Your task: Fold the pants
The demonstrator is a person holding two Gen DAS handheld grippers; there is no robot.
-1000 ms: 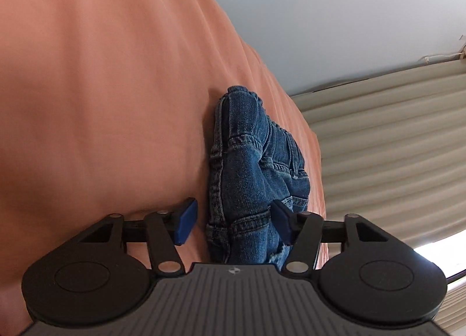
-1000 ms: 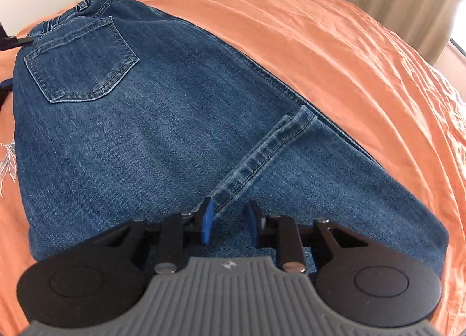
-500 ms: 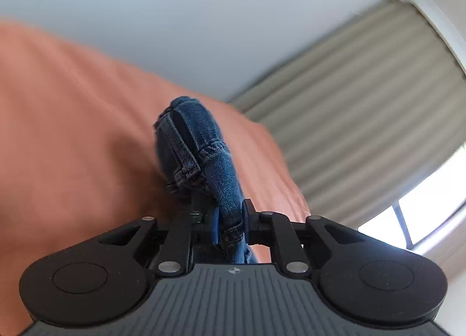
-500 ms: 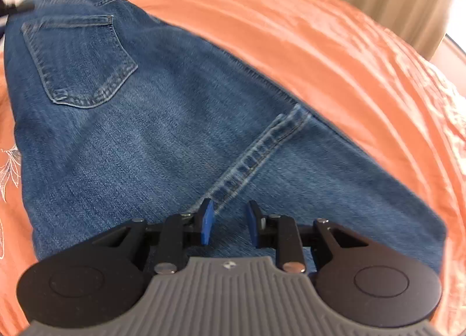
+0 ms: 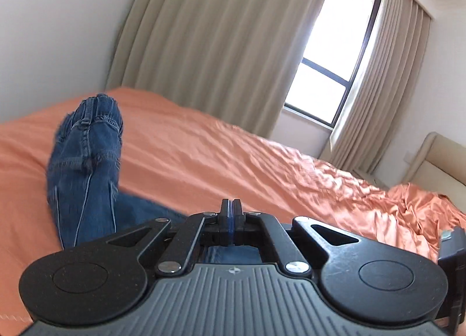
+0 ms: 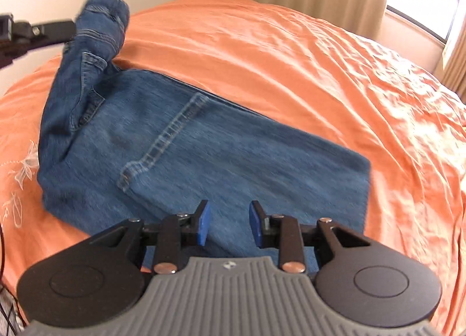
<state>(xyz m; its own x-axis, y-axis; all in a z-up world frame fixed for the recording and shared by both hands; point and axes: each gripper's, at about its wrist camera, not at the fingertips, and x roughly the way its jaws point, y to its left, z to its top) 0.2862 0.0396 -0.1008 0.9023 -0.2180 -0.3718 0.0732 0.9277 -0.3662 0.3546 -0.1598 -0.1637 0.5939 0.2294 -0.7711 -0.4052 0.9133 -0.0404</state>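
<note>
Blue jeans lie folded on the orange bed sheet, a leg hem crossing the top layer. Their waist end is lifted and bunched at the far left, beside my left gripper. In the left wrist view my left gripper has its jaws pressed together. Denim shows just beneath them, and the raised waist stands ahead on the left. My right gripper hovers over the near end of the folded legs. Its jaws are opening, with nothing pinched between the blue pads.
Rumpled orange sheet spreads to the right of the jeans. Beige curtains and a window stand behind the bed, and a cream headboard at the far right. White embroidery marks the sheet at the left edge.
My left gripper shut on the jeans' waist, rolled upright and rose, lifting that end off the bed. My right gripper drew back along the legs, and its jaws widened slightly.
</note>
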